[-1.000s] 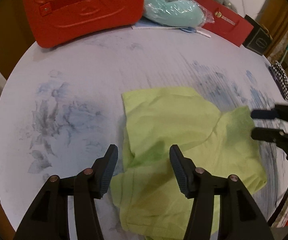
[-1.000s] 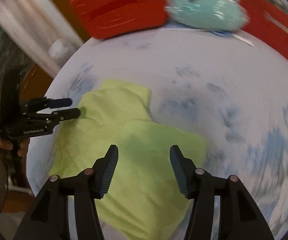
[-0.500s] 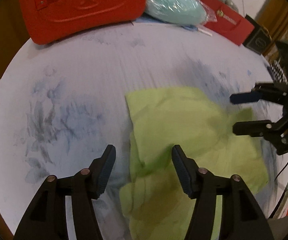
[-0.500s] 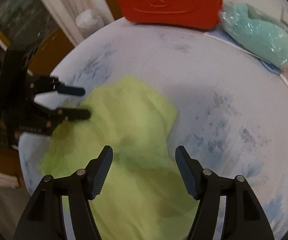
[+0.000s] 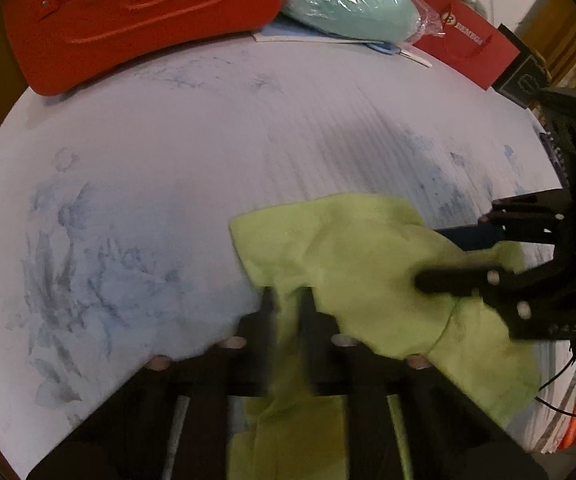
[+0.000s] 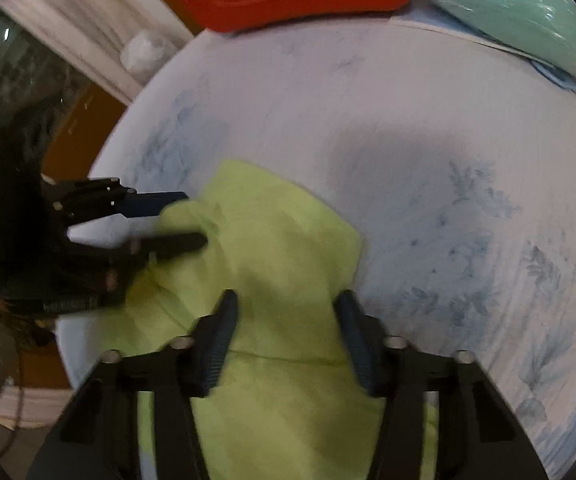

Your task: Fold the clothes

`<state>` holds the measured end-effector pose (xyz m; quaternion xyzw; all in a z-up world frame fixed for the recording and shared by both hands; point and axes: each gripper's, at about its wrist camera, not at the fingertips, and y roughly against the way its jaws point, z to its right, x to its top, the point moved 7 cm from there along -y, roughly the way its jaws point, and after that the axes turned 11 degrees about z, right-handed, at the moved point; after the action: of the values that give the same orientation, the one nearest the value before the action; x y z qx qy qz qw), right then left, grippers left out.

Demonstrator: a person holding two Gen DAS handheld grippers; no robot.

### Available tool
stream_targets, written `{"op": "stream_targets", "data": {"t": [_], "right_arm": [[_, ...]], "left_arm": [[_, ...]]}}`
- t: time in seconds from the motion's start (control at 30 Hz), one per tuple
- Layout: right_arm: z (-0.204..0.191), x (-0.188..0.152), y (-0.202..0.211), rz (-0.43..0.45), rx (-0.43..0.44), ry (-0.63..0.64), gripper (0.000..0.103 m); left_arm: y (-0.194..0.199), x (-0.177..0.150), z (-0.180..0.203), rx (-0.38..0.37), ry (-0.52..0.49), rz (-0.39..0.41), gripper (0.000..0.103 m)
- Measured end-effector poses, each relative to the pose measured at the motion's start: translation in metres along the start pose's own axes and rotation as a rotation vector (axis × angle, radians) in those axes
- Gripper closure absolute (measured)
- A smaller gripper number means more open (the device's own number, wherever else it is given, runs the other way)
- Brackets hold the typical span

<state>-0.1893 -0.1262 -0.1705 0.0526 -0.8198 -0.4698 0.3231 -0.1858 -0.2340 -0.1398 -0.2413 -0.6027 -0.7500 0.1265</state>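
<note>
A lime-green garment (image 5: 368, 272) lies crumpled on the round white table with blue flower print (image 5: 168, 152). My left gripper (image 5: 288, 300) is shut on a fold at the garment's left edge; it shows in the right wrist view (image 6: 180, 220) pinching the cloth. My right gripper (image 6: 286, 312) is open, its fingers straddling the garment's (image 6: 280, 248) middle. In the left wrist view the right gripper (image 5: 444, 256) reaches in from the right over the cloth.
A red case (image 5: 140, 12) stands at the table's far edge. Beside it lie a teal bundle in clear plastic (image 5: 348, 4), a red paper bag (image 5: 464, 48) and a dark box (image 5: 524, 80). The table edge (image 6: 128, 120) curves round on the left.
My left gripper has closed on the garment's edge. My right gripper has moved in over the cloth, still open.
</note>
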Motion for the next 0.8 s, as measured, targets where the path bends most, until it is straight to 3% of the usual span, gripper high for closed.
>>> {"op": "stream_targets", "data": {"t": [0.03, 0.07, 0.2, 0.33, 0.4, 0.5, 0.57, 0.63, 0.67, 0.8], "right_arm": [[-0.001, 0.002, 0.000, 0.013, -0.010, 0.012, 0.086], [0.000, 0.005, 0.004, 0.035, -0.007, 0.000, 0.095], [-0.006, 0.016, 0.041, 0.171, 0.023, 0.008, 0.096], [-0.033, 0.006, 0.093, 0.282, 0.128, 0.079, 0.096], [-0.044, -0.011, 0.107, 0.274, 0.170, 0.090, 0.096], [-0.034, -0.032, 0.102, 0.214, 0.095, 0.054, 0.096], [-0.022, -0.041, 0.094, 0.183, 0.050, 0.001, 0.096], [-0.013, -0.043, 0.088, 0.174, 0.022, -0.048, 0.094], [-0.009, -0.042, 0.085, 0.173, 0.006, -0.064, 0.094], [0.003, -0.024, 0.071, 0.170, -0.024, -0.131, 0.094]], "left_arm": [[0.005, 0.003, 0.000, 0.003, -0.001, 0.019, 0.097], [0.013, 0.007, 0.001, 0.006, -0.005, 0.044, 0.097], [0.057, 0.015, 0.003, 0.015, -0.042, 0.152, 0.097], [0.097, 0.001, 0.007, -0.010, -0.058, 0.191, 0.097], [0.097, -0.014, 0.005, 0.004, -0.052, 0.144, 0.097], [0.084, -0.027, -0.004, 0.027, -0.014, 0.085, 0.095], [0.074, -0.027, -0.007, 0.019, 0.026, 0.071, 0.089], [0.065, -0.023, -0.006, 0.021, 0.041, 0.064, 0.069], [0.060, -0.019, -0.005, 0.024, 0.042, 0.064, 0.064], [0.038, -0.002, -0.005, 0.027, 0.042, 0.045, 0.061]]}}
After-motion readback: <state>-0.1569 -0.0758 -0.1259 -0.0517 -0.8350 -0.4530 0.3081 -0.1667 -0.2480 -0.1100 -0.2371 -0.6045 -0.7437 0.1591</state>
